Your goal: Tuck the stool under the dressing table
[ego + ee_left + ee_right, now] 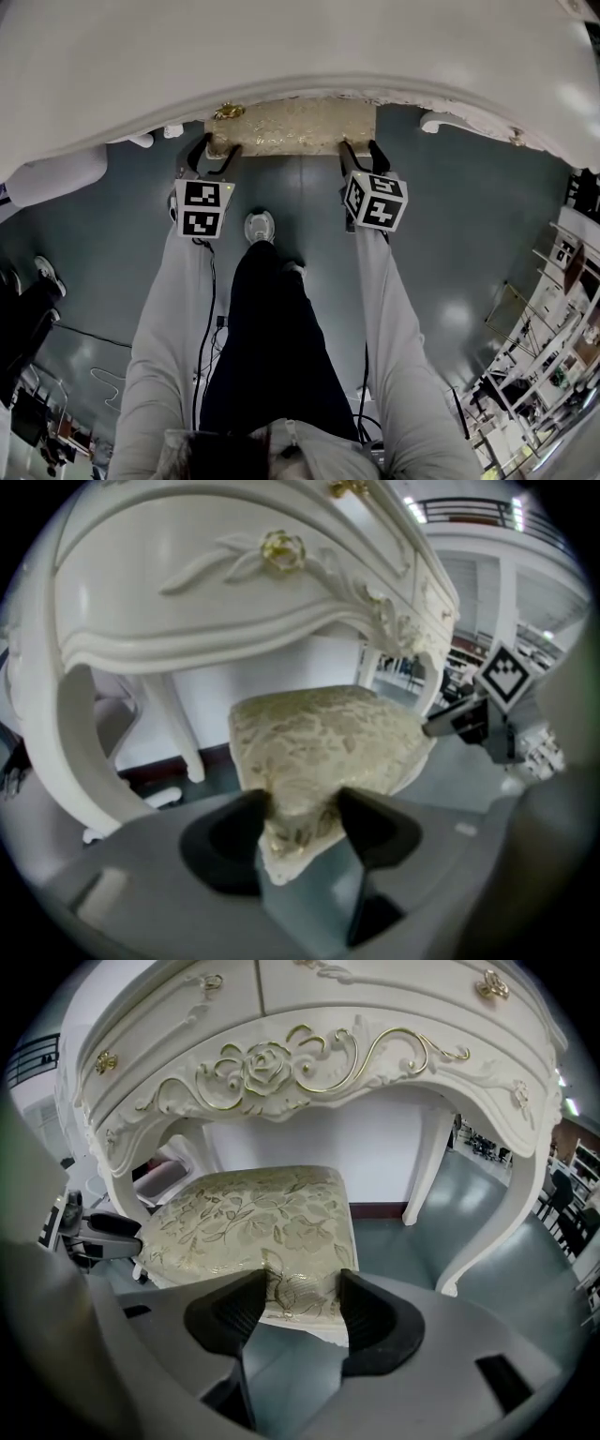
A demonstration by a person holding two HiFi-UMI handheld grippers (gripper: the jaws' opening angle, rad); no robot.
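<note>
The stool (291, 128) has a cream and gold floral cushion and a white frame. Most of it sits beneath the white dressing table (281, 56), with only its near edge showing in the head view. My left gripper (212, 155) is shut on the stool's near left corner (295, 832). My right gripper (362, 157) is shut on the near right edge of the cushion (295, 1293). In the right gripper view the cushion (248, 1222) lies under the table's carved gold-trimmed apron (281, 1068), between curved white legs (492, 1213).
Grey floor (450, 244) surrounds the stool. My foot (260, 226) stands between the two grippers. A curved table leg (89, 761) rises close at the left of the stool. Cables (202, 319) trail on the floor, and shelving (553, 309) stands at the right.
</note>
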